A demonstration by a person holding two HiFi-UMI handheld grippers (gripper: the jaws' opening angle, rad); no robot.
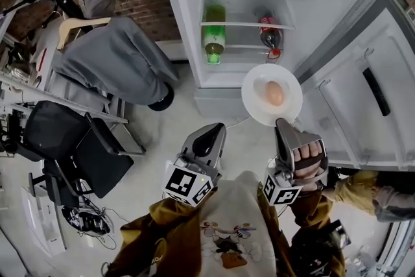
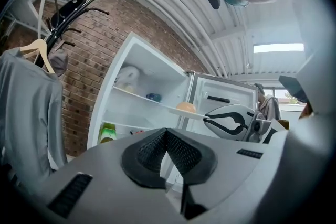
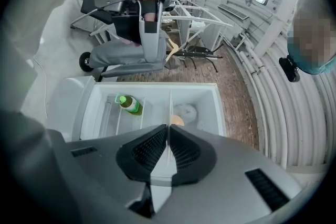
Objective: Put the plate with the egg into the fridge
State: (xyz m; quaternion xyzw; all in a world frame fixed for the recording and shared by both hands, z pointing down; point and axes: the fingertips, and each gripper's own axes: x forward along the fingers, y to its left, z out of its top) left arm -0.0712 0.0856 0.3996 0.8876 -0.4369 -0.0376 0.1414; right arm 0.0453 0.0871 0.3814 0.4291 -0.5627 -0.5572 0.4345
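Brick-backed, the fridge [image 1: 178, 10] stands open, and just outside its lower shelves the right gripper [image 1: 283, 125] clamps the plate [image 1: 256, 104], egg [image 1: 275, 94] centred, best kept level going in, while the left gripper [image 1: 213, 133] is closed, empty.

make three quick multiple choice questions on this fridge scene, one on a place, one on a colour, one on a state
1. Where is the plate with the egg?
A. on a fridge shelf
B. held in front of the open fridge
C. on the floor

2. What colour is the bottle at the left inside the fridge?
A. green
B. blue
C. black

3. What state is the left hand-held gripper in?
A. shut on the plate
B. open
C. shut and empty

1 B: the right hand-held gripper clamps the plate's rim, short of the shelves.
2 A: its body and cap show green.
3 C: its jaws meet with nothing between them.
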